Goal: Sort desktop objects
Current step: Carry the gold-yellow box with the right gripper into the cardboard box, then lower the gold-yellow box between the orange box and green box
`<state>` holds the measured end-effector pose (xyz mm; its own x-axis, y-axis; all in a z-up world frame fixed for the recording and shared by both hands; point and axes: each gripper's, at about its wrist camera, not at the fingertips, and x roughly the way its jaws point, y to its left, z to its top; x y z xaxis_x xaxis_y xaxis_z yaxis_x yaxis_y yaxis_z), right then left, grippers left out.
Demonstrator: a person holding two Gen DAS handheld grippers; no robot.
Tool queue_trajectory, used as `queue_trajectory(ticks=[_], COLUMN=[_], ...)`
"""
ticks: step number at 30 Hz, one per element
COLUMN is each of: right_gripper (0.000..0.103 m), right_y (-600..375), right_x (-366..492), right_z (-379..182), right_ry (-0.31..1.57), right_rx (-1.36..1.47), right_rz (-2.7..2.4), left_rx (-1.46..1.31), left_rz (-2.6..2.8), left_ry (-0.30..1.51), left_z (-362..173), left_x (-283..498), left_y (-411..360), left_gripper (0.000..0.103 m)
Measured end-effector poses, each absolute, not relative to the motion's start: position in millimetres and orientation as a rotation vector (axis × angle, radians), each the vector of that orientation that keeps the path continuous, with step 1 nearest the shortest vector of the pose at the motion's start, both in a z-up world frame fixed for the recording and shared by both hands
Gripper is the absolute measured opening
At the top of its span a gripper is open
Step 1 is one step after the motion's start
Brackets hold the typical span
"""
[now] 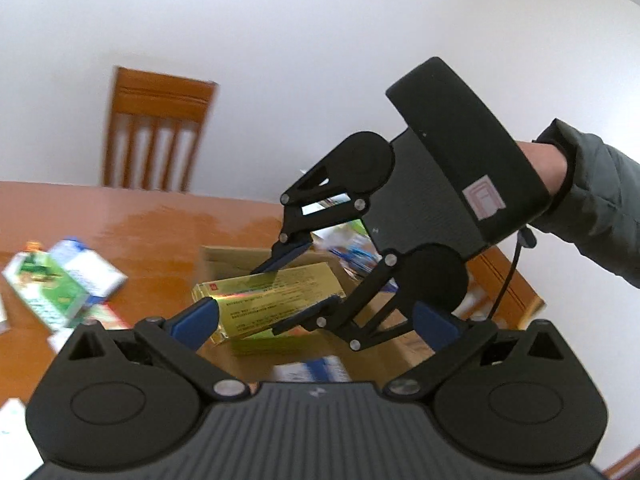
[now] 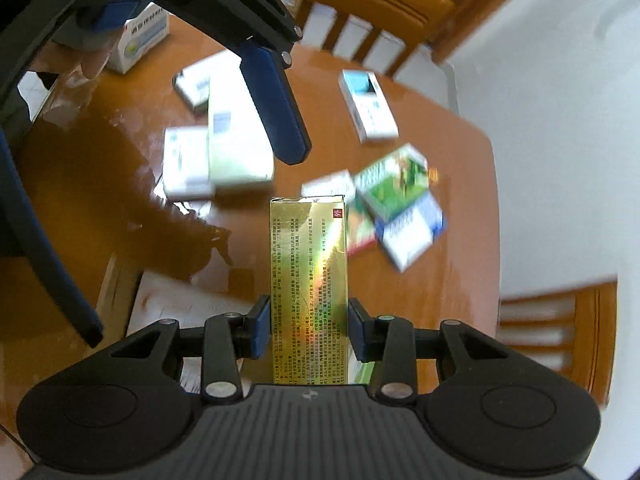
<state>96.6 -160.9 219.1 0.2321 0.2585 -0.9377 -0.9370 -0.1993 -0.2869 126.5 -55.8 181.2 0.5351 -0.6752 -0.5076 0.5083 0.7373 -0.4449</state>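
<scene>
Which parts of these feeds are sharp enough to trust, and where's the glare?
Right wrist view: gold box in the right hand-held gripper is sharp, with rainbow glare; loose boxes smear. Left wrist view: table shows a bright sheen, cartons blur.

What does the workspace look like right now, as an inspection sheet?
Surface: glossy wooden table.
Job's things: gold box held up; cardboard box open below it.
Clutter: white boxes, green box, blue-white box lying loose.
Grippers: right gripper shut on the gold box; left gripper open, empty.
Cables: black cable hanging from the right gripper.
Surroundings: wooden chairs, white wall, person's dark sleeve.
</scene>
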Motion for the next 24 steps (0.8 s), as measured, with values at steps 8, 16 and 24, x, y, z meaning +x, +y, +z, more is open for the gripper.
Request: queue_trajectory(ticks=[8, 16, 24], right_gripper=[0.044, 0.044, 0.044], right_y=[-223, -225, -212], right_x=[109, 136, 148], right_z=[183, 141, 106], right_ry=[0.826, 0.872, 0.931], right_rx=[-1.251, -1.185, -1.15], right_rz=[1.207, 1.223, 1.235], left_rx=[-0.232, -0.227, -0.237], left_rz=[-0.785, -0.748, -0.689], left_ry=[0.797, 0.858, 0.888], left_z=[146, 125, 119], left_x=[141, 142, 138], left_y=[-120, -128, -114], left_gripper=[0.103, 0.103, 0.103])
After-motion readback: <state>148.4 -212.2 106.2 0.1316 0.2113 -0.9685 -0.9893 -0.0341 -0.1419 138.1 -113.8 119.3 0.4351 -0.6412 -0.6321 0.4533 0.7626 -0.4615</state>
